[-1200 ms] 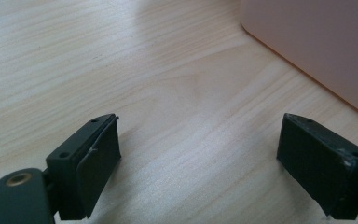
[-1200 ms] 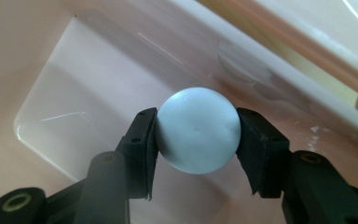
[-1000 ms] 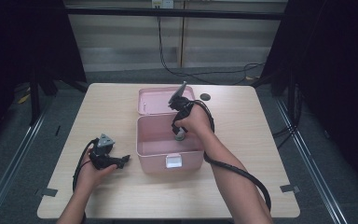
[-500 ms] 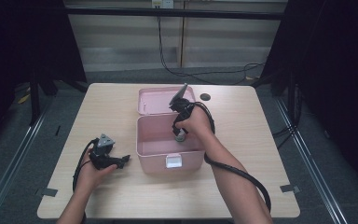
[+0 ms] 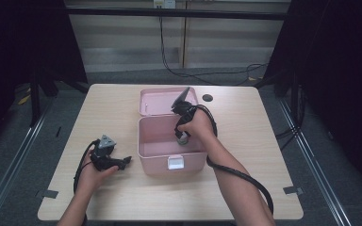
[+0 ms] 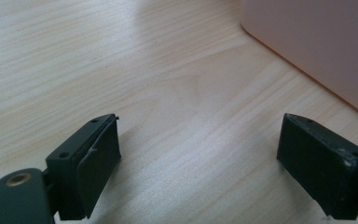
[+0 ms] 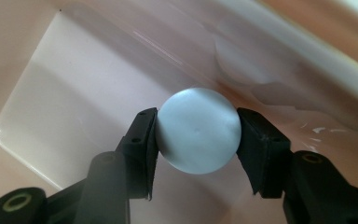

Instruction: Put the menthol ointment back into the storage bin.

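Note:
A pink box (image 5: 151,153) stands open in the middle of the table, its lid (image 5: 160,101) lying back behind it. My right gripper (image 5: 183,139) points down into the box and is shut on a pale blue-grey ball (image 7: 198,130); both pads press on its sides above the pink floor (image 7: 70,112). My left gripper (image 5: 125,161) rests on the table left of the box, its jaws wide open with bare wood between them (image 6: 200,154). The box's pink wall (image 6: 317,42) rises just beyond those jaws.
A small dark round spot (image 5: 208,98) marks the tabletop (image 5: 99,108) behind the box on the right. A white latch (image 5: 176,163) sits on the box's front. Black cables trail from both grippers; dark frames flank the table.
The right hand has sunk slightly into the box with the ball. The left hand has not moved.

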A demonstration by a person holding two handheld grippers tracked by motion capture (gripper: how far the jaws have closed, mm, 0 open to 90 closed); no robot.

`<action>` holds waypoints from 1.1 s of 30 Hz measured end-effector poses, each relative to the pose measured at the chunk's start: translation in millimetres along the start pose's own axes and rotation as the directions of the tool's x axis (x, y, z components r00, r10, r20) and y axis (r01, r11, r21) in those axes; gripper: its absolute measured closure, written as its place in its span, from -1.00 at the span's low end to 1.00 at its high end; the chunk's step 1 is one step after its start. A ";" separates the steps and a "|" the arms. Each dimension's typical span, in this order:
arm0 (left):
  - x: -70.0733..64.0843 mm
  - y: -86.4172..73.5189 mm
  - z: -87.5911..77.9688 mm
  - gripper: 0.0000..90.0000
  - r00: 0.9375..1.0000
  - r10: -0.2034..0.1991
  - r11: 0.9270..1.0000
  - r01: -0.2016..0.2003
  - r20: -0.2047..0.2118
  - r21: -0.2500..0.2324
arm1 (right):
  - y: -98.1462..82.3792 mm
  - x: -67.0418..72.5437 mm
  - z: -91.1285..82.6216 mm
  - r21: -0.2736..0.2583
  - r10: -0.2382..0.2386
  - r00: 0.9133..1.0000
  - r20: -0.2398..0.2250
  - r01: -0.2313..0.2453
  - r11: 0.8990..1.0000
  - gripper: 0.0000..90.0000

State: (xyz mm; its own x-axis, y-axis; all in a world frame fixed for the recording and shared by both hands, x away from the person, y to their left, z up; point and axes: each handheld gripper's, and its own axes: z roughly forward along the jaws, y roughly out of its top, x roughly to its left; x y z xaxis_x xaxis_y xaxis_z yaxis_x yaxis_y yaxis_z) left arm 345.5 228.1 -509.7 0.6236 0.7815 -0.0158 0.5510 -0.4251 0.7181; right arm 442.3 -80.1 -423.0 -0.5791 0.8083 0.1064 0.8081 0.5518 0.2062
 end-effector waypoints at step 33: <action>0.1 0.0 0.1 -0.72 1.000 0.000 1.000 0.000 0.000 -0.001 | -2.3 2.6 -3.6 0.007 -0.024 1.000 0.008 0.024 1.000 0.00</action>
State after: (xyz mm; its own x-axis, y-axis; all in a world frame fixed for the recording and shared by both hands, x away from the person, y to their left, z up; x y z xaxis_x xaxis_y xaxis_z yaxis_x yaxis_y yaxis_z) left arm 345.7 228.1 -509.7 0.6235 0.7817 -0.0160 0.5508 -0.4246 0.7185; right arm 438.5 -80.0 -419.7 -0.5975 0.7964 0.0931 0.7947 0.5726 0.2016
